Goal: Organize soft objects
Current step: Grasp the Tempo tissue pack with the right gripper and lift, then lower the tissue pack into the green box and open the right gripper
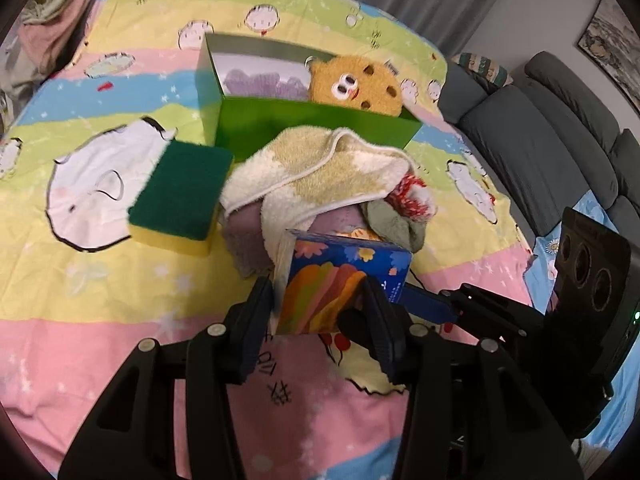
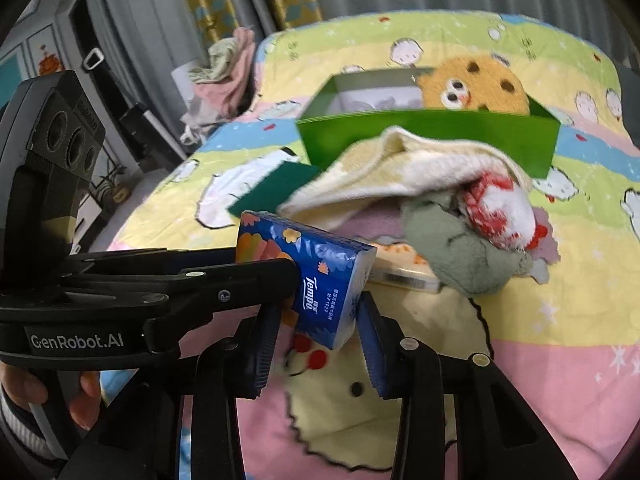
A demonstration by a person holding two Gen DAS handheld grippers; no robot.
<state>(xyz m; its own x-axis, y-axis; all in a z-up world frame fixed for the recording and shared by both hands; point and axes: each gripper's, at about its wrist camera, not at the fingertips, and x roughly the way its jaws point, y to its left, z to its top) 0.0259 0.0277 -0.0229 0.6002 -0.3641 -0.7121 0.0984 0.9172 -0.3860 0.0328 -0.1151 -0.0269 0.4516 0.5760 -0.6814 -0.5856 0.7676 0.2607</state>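
Where the pastel striped cartoon-print bedsheet (image 1: 120, 320) runs toward the near edge, it lies bare and flat on the near left side; farther in, the ground is crowded. An open green cardboard box (image 1: 280, 124) sits mid-bed, rigid and straight-walled, with a fuzzy orange spotted plush toy (image 1: 360, 84) leaning at its right end and something pale purple and knitted inside. Just in front of the box lies a heap of soft things: a cream and tan terry towel (image 1: 320, 168), loosely folded and nubby; a sage-green cloth (image 2: 460, 256), crumpled; a red-and-white fluffy sock (image 2: 500, 208) tucked against it. A rectangular sponge, dark green scouring pad over yellow foam (image 1: 180, 196), rests just left of the heap, close by the box's front corner. A grey sofa stands beyond the bed's right edge. A blue glossy plastic tissue pack with flower print (image 2: 320, 276) is lifted clear of the sheet, near side of the heap, tilted. The left gripper (image 1: 316, 312) clamps one end of the pack between its ribbed dark pads; the right gripper (image 2: 320, 344) pinches the other end, its blue-edged pads pressing the wrapper's corner. Both pairs of jaws are part-closed on the pack.
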